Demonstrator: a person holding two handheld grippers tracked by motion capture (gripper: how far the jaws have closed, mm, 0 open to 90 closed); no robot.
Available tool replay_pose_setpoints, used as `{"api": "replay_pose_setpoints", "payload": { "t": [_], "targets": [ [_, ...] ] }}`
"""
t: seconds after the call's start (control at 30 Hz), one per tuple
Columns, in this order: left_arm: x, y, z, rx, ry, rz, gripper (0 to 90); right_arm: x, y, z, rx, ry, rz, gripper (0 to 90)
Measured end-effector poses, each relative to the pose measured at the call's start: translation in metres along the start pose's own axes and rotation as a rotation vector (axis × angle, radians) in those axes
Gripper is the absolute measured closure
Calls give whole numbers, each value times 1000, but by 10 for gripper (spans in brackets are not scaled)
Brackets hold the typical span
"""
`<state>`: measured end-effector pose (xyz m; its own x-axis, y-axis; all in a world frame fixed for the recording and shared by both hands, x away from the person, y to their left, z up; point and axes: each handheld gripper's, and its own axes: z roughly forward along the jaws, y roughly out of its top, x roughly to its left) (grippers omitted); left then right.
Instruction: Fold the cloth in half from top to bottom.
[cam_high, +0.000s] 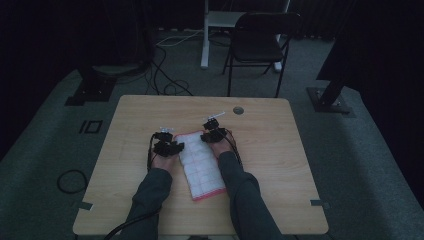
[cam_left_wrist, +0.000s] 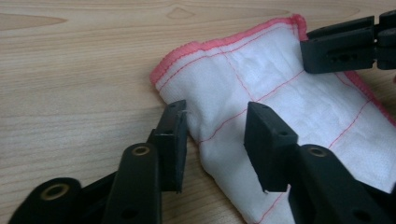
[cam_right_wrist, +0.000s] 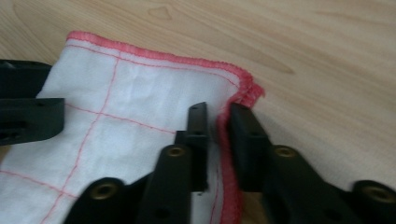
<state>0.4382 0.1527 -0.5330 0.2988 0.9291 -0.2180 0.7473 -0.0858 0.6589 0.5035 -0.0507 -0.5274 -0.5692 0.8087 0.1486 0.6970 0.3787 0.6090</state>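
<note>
Wooden table (cam_high: 280, 165); right fingers (cam_right_wrist: 219, 135) clamp cloth (cam_right_wrist: 140, 107) hem, left fingers (cam_left_wrist: 215, 140) apart astride its fold.

Dark grey-green sleeves cover both forearms. Each claw, left claw (cam_left_wrist: 217, 140) and right claw (cam_right_wrist: 218, 140), is matt black, with flat rectangular pads, brass-ringed pivots and a trailing black cable.

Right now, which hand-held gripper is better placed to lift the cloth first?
The right hand-held gripper: its jaws are nearly closed on the red edge of the cloth. The left hand-held gripper stands open, its jaws not yet pressing the cloth.
</note>
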Motion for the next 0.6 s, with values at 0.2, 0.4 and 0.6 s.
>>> {"api": "replay_pose_setpoints", "payload": {
  "t": [0.2,0.4,0.6],
  "targets": [
    [-4,4,4,29,-19,29,833,0,-1,-4,27,6,-8,862],
    [-13,12,6,7,-24,66,858,-9,-8,-20,-42,8,-11,870],
    [-22,23,2,-30,-41,92,860,-16,-9,-40,-107,0,-6,870]
  ]
}}
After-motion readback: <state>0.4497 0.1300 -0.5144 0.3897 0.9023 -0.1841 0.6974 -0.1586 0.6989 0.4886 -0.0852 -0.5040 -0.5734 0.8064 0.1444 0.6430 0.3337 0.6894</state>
